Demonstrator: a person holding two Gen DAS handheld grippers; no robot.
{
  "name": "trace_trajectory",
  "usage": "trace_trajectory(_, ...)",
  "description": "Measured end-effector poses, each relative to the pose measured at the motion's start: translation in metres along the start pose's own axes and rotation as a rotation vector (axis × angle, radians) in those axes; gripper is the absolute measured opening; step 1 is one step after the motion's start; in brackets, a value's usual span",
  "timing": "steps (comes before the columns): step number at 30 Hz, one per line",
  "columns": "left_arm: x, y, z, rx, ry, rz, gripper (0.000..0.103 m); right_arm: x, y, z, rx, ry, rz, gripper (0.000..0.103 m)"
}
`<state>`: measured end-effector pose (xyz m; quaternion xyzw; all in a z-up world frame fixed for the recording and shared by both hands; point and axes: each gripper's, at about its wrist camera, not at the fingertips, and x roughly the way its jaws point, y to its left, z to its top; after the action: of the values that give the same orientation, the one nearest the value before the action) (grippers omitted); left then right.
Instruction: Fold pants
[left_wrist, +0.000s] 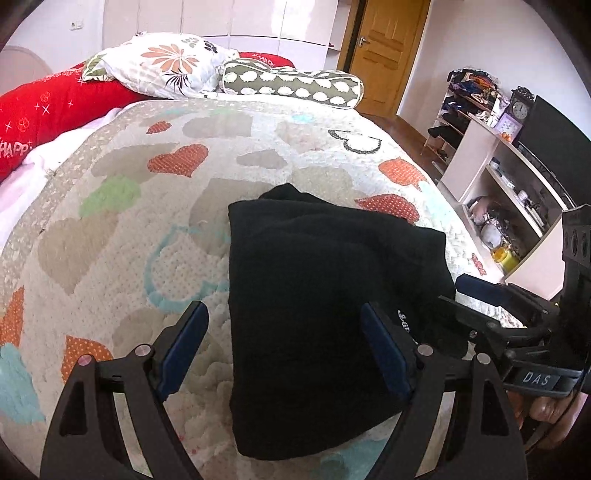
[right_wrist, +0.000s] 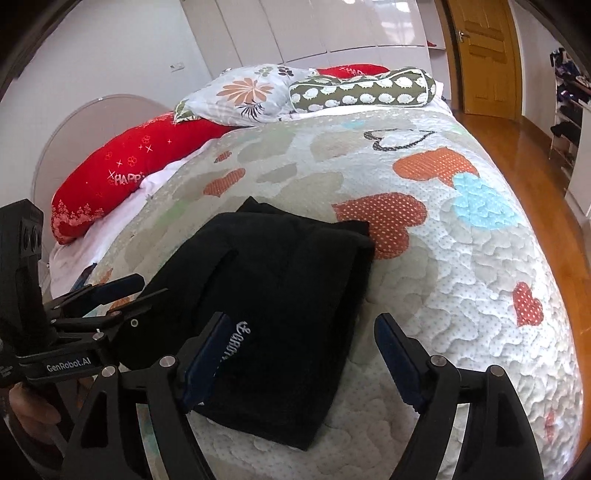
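Folded black fleece pants (left_wrist: 325, 310) lay on the bed's heart-patterned quilt (left_wrist: 147, 221), near its foot edge.

I had both sets of jaws released and gripping nothing. My left gripper (left_wrist: 284, 347) straddled the bundle's left edge, one finger over the quilt and one over the cloth. My right gripper (right_wrist: 306, 354) straddled its right edge by the white embroidered lettering (right_wrist: 236, 343). Patterned pillows (right_wrist: 258, 92) sat at the bed's far end.

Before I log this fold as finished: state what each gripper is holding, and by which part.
Nothing is held. The left gripper and right gripper both stand open over the folded black pants, which lie loose on the quilt.
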<state>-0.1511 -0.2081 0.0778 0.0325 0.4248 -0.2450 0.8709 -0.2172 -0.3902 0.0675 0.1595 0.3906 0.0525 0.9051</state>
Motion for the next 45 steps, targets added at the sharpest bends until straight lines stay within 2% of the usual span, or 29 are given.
trace_trajectory(3,-0.002,0.002,0.004,0.000,-0.008,0.007,0.085,0.005,0.001,0.004,0.001,0.008,-0.039,0.082)
trace_trajectory(7,-0.001,0.009,0.007,-0.018,-0.010,0.003,0.085,0.010,-0.008,0.004,0.040,0.019,-0.022,0.082)
trace_trajectory(14,0.012,0.021,0.006,-0.072,0.033,-0.072,0.085,0.024,-0.019,-0.005,0.089,0.066,0.007,0.082)
trace_trajectory(21,0.028,0.026,0.001,-0.115,0.082,-0.110,0.086,0.028,-0.021,-0.005,0.095,0.062,0.047,0.083)
trace_trajectory(33,0.038,0.027,0.004,-0.119,0.097,-0.123,0.094,0.041,-0.017,0.001,0.070,0.047,0.087,0.084)
trace_trajectory(45,0.046,0.030,0.004,-0.118,0.118,-0.148,0.097,0.048,-0.023,0.001,0.085,0.026,0.158,0.087)
